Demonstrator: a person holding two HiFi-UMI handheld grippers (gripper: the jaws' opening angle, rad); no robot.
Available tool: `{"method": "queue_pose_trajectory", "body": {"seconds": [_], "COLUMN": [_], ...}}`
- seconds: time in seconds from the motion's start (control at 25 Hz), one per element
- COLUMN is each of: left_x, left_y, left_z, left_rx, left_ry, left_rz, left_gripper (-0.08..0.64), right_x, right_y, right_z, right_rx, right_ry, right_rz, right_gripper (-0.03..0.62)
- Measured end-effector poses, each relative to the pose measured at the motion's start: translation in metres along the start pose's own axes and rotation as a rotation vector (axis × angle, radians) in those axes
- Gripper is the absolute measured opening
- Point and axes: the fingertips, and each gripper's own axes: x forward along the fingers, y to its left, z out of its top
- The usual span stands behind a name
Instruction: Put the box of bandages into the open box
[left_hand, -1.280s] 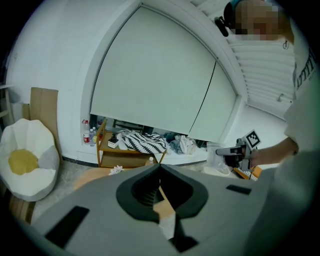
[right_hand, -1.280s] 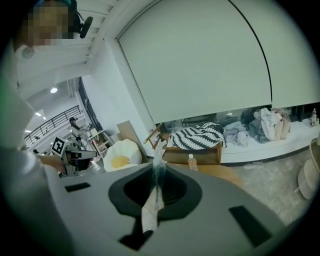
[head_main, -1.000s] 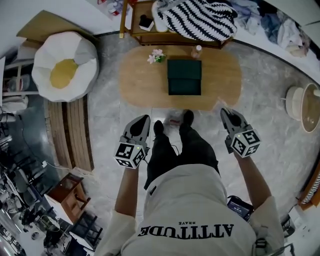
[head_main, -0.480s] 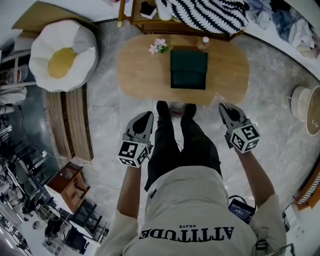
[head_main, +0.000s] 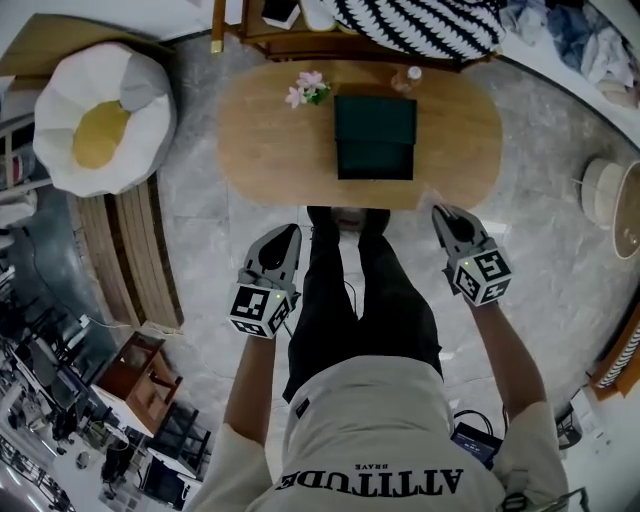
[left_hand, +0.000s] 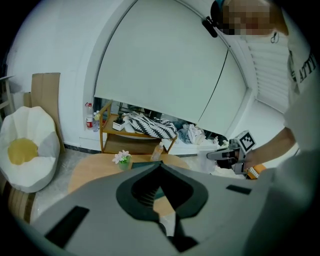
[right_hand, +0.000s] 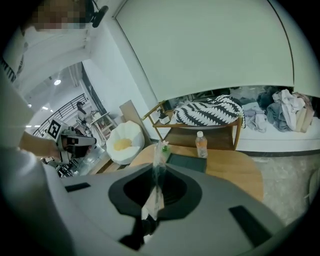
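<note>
Left of the oval wooden table (head_main: 260, 150), level with its near edge, the left gripper (head_main: 288, 235) hangs over the floor. Its jaws meet at the tips and nothing is between them.

On the table's middle, towards the far side, lies the dark green square open box (head_main: 375, 135). A crease across it suggests a lid folded back, though I cannot see inside. A small pink-and-white flower sprig (head_main: 308, 90) stands at the table's far edge to the left of this box, and a clear bottle (head_main: 408, 78) to its right.

Just off the table's near right edge, the right gripper (head_main: 440, 212) has its jaws pinched almost fully together on the box of bandages (right_hand: 152, 200). This is a thin, pale, partly see-through packet, and it stands edge-on and upright from the jaw tips.

Judging by how narrow it is, the packet is very light and probably flexes, with a slick skin that could slide or swing in the pinch. The grip sits at its lower edge. A hold nearer the middle of its flat faces would steady it, and only modest pressure seems needed.
</note>
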Motion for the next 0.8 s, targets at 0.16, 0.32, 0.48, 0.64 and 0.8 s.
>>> {"method": "queue_pose_trajectory", "body": {"seconds": [0.16, 0.32, 0.48, 0.64, 0.8], "left_x": [0.025, 0.048, 0.065, 0.077, 0.091], "left_y": [0.01, 0.019, 0.03, 0.047, 0.058], "left_z": [-0.016, -0.034, -0.051, -0.064, -0.078], "left_rx": [0.013, -0.009, -0.018, -0.032, -0.056], "left_ry": [0.03, 0.048, 0.065, 0.077, 0.082], "left_rz": [-0.037, -0.072, -0.09, -0.094, -0.091], "left_gripper": [0.02, 0.021, 0.021, 0.021, 0.021], "right_x": [0.03, 0.06, 0.083, 0.104, 0.125], "right_y": [-0.007, -0.017, -0.03, -0.039, -0.052], "right_z": [-0.013, -0.025, -0.037, -0.049, -0.061], "right_rx": [-0.023, -0.016, 0.016, 0.043, 0.071], "right_ry": [0.023, 0.037, 0.044, 0.05, 0.049], "right_rz": [-0.027, -0.045, -0.066, -0.087, -0.107], "right_gripper": [0.028, 0.028, 0.028, 0.028, 0.028]}}
